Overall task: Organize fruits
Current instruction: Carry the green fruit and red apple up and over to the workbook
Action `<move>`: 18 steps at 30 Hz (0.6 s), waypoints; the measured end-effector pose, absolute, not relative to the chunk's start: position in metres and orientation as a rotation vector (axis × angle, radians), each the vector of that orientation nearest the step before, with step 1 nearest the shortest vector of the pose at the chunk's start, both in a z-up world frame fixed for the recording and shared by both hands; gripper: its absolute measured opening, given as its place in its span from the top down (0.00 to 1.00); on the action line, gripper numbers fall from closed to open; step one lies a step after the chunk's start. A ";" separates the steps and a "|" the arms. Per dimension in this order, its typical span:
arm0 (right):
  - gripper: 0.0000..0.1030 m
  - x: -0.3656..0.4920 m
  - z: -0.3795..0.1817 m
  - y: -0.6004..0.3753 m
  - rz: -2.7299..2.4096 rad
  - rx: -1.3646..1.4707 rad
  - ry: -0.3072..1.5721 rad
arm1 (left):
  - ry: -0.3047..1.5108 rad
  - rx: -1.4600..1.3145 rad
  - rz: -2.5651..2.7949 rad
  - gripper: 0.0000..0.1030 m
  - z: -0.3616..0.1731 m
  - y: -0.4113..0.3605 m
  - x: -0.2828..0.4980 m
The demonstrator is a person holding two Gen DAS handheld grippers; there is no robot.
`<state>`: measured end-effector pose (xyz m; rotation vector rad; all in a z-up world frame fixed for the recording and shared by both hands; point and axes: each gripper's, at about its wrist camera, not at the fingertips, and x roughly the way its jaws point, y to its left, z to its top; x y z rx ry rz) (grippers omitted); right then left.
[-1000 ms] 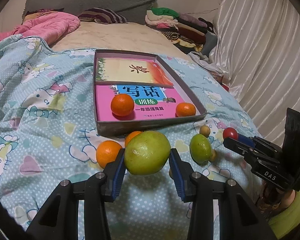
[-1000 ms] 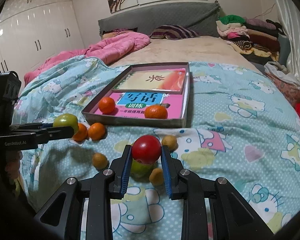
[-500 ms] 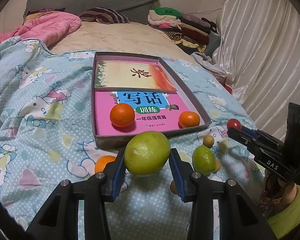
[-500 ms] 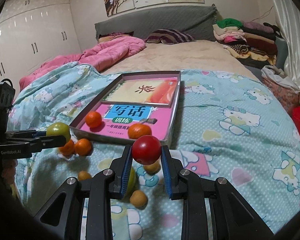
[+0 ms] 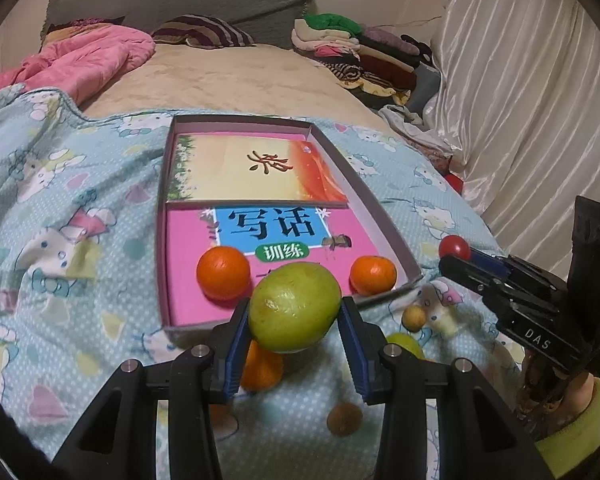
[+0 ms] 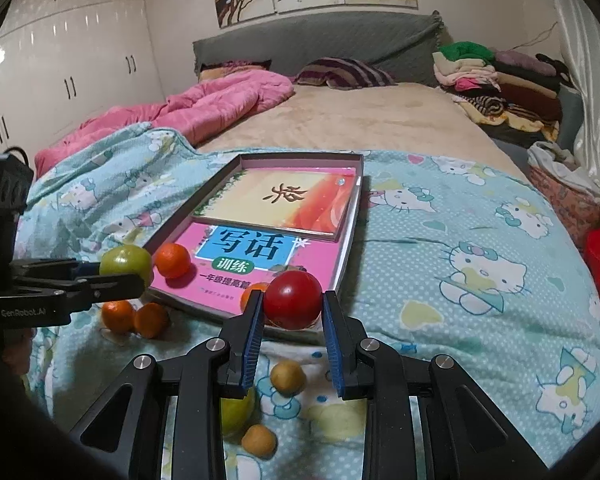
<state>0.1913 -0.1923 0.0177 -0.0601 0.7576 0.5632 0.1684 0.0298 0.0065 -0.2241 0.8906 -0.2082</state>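
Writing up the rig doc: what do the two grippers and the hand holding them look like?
Both are black, angular two-finger units. The left gripper and right gripper have blue ribbed pads on the fingers and silver screws at the pivots. White lettering marks the sides: "GenRobot.AI" on the left, "DAS" on the right. A black cable rises from the right unit's top. The sleeve is yellow-green.

Dim, warm indoor light, soft shadows, sharp focus, strong fisheye bending and black vignette at the edges.
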 end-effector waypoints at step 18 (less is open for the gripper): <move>0.72 0.213 -0.002 -0.179 0.579 -0.132 0.820 | 0.949 -0.196 -0.199 0.58 -0.018 0.016 0.205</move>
